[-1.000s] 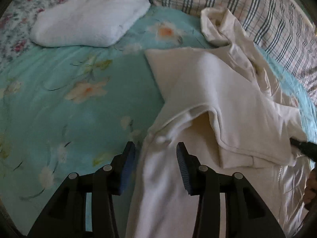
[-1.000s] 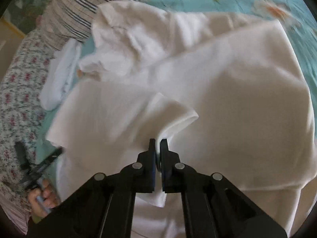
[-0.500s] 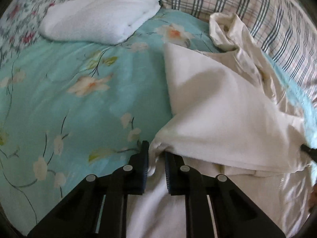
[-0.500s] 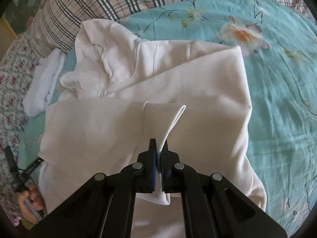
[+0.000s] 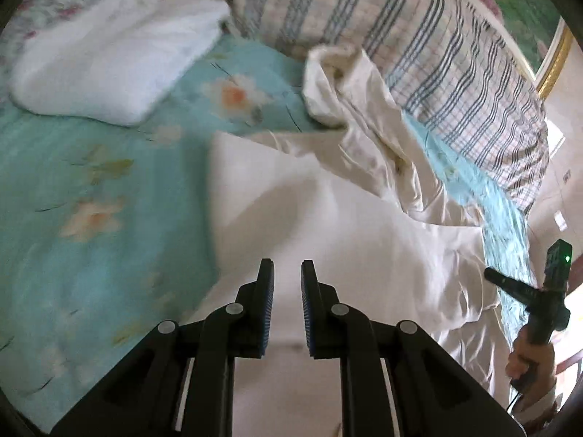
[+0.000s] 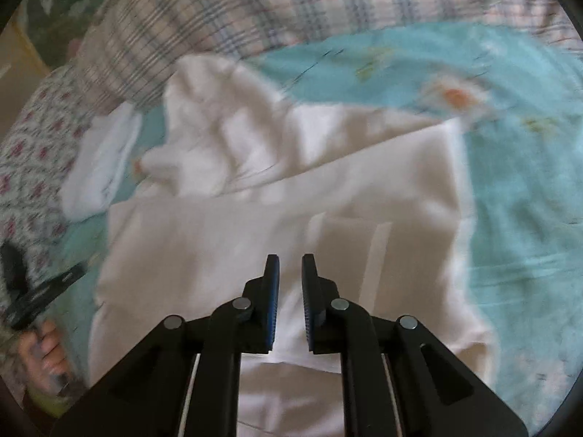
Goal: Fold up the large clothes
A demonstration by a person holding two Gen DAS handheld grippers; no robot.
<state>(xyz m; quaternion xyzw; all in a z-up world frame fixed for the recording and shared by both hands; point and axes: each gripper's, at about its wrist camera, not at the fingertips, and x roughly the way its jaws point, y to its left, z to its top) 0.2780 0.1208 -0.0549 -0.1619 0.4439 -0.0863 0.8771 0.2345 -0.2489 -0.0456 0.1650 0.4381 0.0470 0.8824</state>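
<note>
A cream hooded garment (image 5: 346, 218) lies spread on the teal floral bedsheet (image 5: 91, 200), its hood (image 5: 346, 83) bunched against the pillow. My left gripper (image 5: 287, 273) sits at the near edge of the folded-over panel, its jaws narrow with the cloth's edge between the pads. In the right wrist view the garment (image 6: 255, 225) shows a sleeve cuff (image 6: 349, 251) lying flat just past my right gripper (image 6: 290, 266). Its jaws are opening, with a clear gap and nothing pinched. Each view shows the other gripper in a hand (image 5: 532, 360) at its edge.
A folded white towel (image 5: 102, 65) lies at the back left of the bed. A plaid pillow (image 5: 419, 36) runs along the far side, with a framed picture (image 5: 528, 0) beyond it. Floral bedding (image 6: 29, 153) borders the sheet.
The left jaws closed on the garment's edge and folded the panel over. The right gripper laid the sleeve down and parted its jaws. Both hands have risen a little.
</note>
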